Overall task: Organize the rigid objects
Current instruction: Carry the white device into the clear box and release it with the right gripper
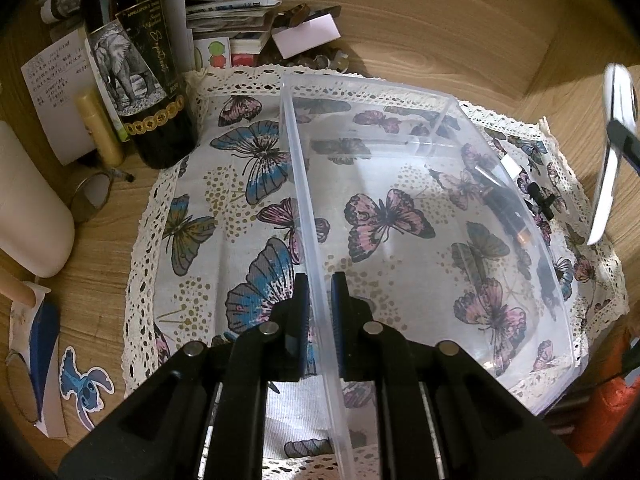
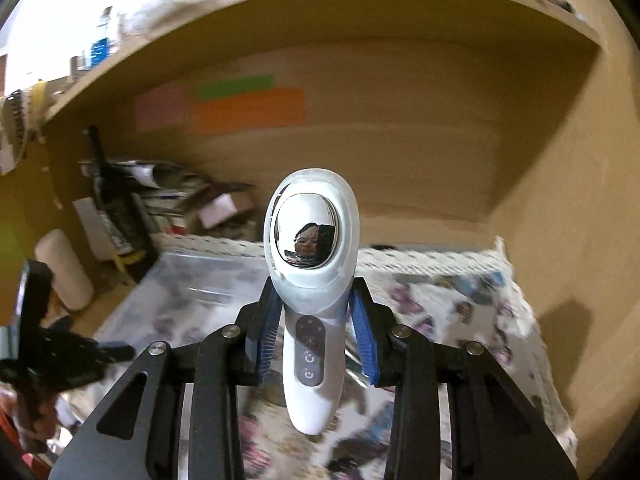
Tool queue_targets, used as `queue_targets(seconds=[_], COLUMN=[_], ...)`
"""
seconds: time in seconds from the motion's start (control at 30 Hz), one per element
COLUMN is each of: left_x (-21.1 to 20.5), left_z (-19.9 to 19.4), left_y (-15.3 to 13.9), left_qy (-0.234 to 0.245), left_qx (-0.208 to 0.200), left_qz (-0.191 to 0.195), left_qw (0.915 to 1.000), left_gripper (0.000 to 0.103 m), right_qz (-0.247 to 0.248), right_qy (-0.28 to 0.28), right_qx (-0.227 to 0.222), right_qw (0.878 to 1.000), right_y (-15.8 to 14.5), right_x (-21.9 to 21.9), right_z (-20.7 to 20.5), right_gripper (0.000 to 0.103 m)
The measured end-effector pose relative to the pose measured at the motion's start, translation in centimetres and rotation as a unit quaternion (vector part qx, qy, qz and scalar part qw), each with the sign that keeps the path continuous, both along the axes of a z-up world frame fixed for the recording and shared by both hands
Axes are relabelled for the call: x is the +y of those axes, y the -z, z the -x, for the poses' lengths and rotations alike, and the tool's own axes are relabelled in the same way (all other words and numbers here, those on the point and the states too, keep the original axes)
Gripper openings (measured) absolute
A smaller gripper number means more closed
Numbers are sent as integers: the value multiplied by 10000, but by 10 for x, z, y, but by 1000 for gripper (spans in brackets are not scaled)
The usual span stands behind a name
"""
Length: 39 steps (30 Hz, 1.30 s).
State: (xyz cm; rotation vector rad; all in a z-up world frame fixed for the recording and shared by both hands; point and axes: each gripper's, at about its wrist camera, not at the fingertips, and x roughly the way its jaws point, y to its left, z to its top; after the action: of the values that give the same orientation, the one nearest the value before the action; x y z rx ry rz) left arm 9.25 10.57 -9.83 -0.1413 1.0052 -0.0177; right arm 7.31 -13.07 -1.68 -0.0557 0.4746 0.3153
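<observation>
Left wrist view: the left gripper (image 1: 320, 312) is clenched on the near wall of a clear plastic box (image 1: 424, 216), which sits on a butterfly-print cloth (image 1: 224, 216) on the desk (image 1: 96, 280), beside a dark bottle (image 1: 140, 76).

Right wrist view: the right gripper (image 2: 316, 320) grasps a white handheld device (image 2: 312, 300) by its neck, mirrored head up, above the cloth.

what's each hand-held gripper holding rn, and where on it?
Left hand-held gripper: shut on the clear plastic bin, pinching its near side wall. Right hand-held gripper: shut on the white handheld device, gripped on the neck just below its mirrored head.
</observation>
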Motion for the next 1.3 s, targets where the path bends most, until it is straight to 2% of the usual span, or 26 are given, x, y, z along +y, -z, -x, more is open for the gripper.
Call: queue_targets(seconds=[0.33,0.53,0.87,1.03,1.17,1.3], left_x=[0,1,0,-1,-1,-1], left_z=[3,4,5,5,3,2], left_y=[0,1,0,0,0,0], left_qy=[84,121,181,190,192,183], left_qx=[-97,-132,-177,-181,-175,-186], left_qz=[34,69,24,23,30,32], left_qw=[9999,9998,9997,9997,9997,9997], left_gripper=[13,13,13,14,13,13], right_qz=[-35,229,610,773,778,759], right_qy=[-778,-1050,-1151,-1209,-1240,-1203], right_qx=[293,599,1397,1654,1719,1574], right_qw=[9965,9924,9816,9757,9742,9772], right_y=[7,23,63,74,75,70], right_x=[58,90,104,109,108,105], right_z=[-10,-20,-37,-42,-41,-38], right_gripper=[32,32,32,33,36,36])
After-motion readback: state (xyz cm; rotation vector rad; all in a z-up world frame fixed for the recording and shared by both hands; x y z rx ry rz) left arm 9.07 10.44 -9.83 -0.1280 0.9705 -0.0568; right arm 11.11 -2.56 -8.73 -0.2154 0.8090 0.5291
